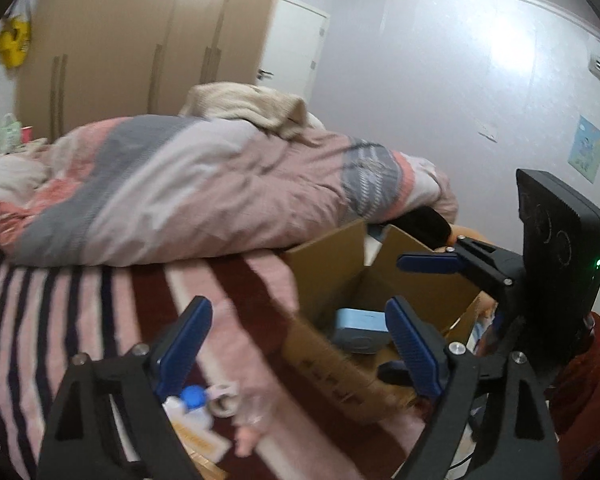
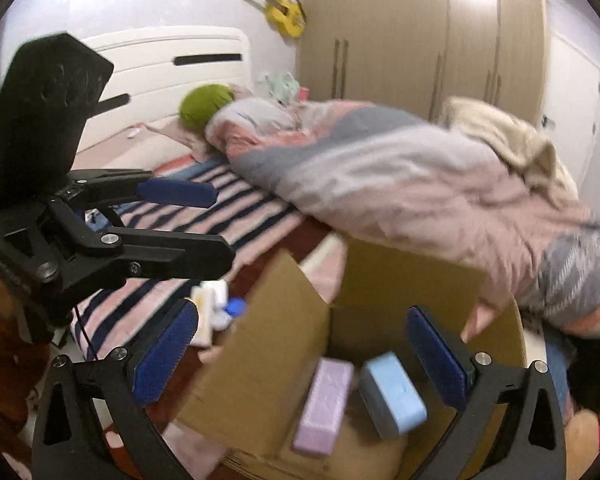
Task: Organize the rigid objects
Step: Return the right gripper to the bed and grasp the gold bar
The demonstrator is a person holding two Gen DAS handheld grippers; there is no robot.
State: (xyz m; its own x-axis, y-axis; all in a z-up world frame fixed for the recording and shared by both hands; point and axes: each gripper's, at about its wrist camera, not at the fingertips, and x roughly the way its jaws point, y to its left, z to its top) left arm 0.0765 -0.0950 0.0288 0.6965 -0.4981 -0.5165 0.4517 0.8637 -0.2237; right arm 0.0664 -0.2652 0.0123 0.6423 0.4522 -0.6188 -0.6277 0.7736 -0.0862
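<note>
Both grippers, left (image 1: 296,344) and right (image 2: 302,354), hang wide-jawed and empty over the box (image 2: 268,344) at the bed's (image 1: 80,320) edge.

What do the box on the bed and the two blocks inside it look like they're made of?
Box: brown corrugated cardboard, matte, with creased flaps. Purple block: matte and faintly grainy, perhaps foam or plastic. Blue block: smooth light-blue top on a grey base, probably plastic; blur leaves it uncertain.
</note>
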